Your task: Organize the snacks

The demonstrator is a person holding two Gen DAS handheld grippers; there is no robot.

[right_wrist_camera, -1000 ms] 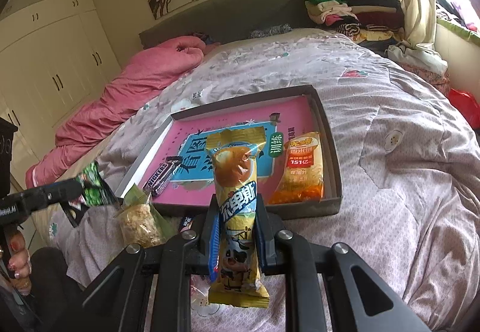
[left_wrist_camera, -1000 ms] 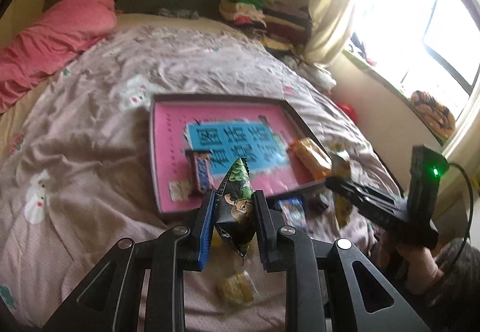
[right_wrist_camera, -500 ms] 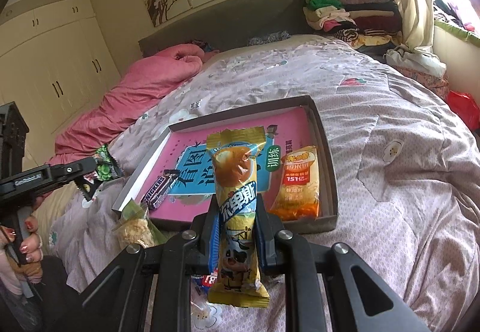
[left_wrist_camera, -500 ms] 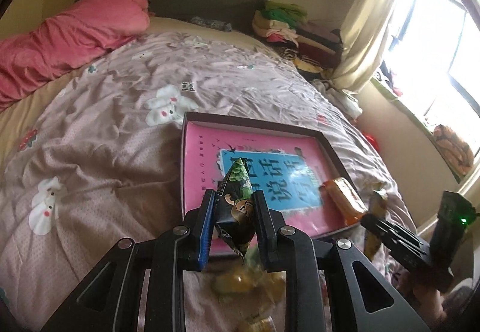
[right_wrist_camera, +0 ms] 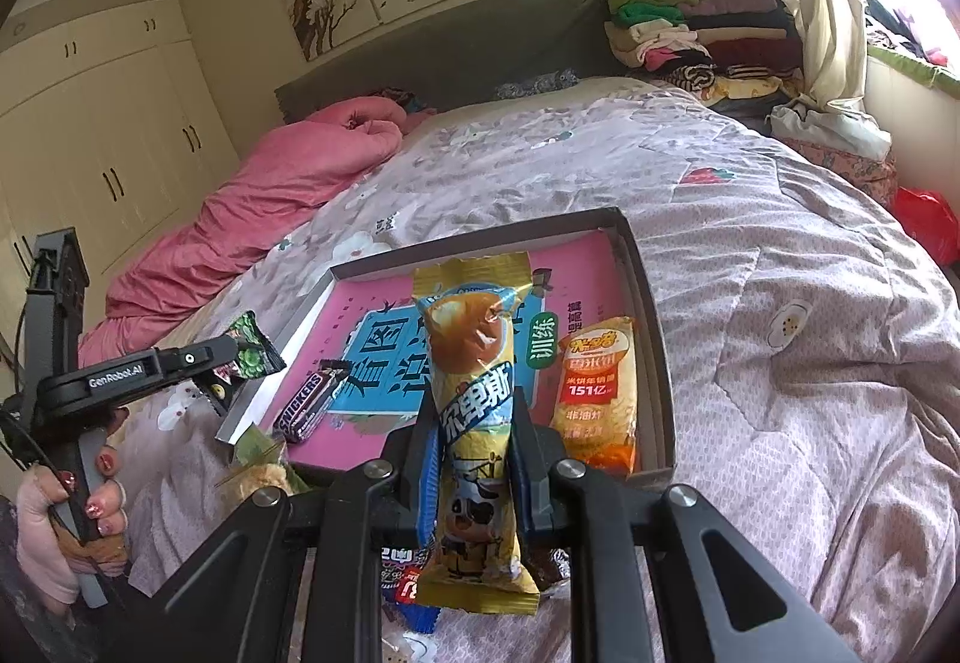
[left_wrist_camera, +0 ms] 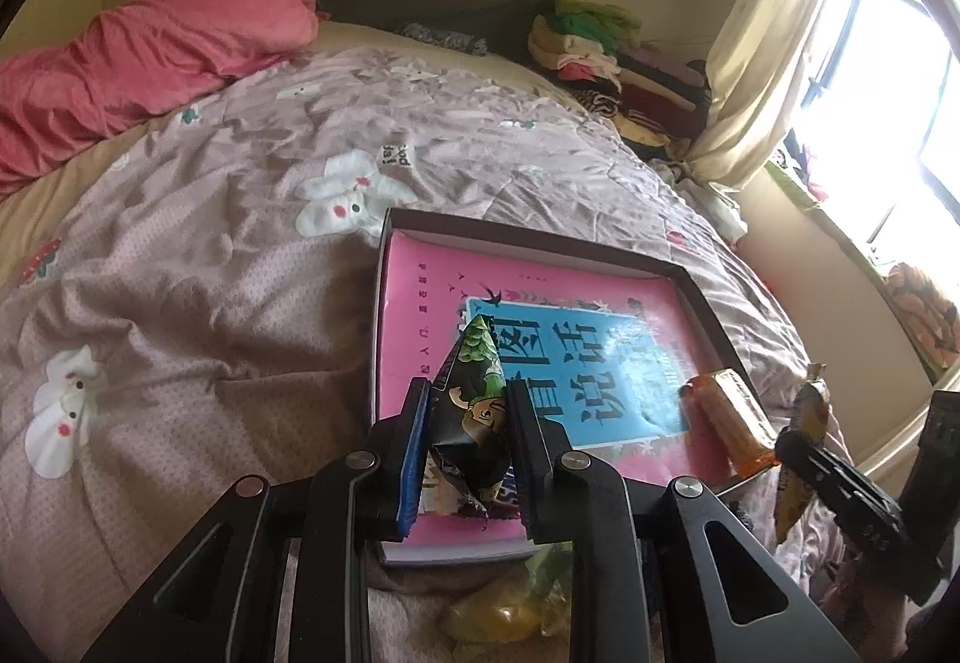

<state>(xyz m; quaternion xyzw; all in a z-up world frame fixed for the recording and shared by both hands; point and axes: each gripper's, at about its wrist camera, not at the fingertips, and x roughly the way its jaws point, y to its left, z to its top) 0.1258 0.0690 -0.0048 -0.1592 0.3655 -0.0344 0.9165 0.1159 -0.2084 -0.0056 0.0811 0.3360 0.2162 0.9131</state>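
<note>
Your left claw (left_wrist_camera: 469, 444), clamped on the green packet (left_wrist_camera: 474, 411), has swung over the box (left_wrist_camera: 540, 237), probably ready to drop; your right claw (right_wrist_camera: 474, 459) grips the yellow bar (right_wrist_camera: 477, 423)

In the right wrist view, the lower part of the tray (right_wrist_camera: 651, 303) was covered by the long yellow packet (right_wrist_camera: 477, 423), and the print beneath it was largely masked. The small wrappers (right_wrist_camera: 408, 588) under the gripper frame were mostly hidden (only red and blue corners were seen). In the left wrist view, the yellowish bag (left_wrist_camera: 510, 612) below the tray's near edge was blurred and partly screened by the black arms. The window (left_wrist_camera: 924, 123) was washed out by glare. The hand (right_wrist_camera: 60, 507) was cut by the picture's edge.
</note>
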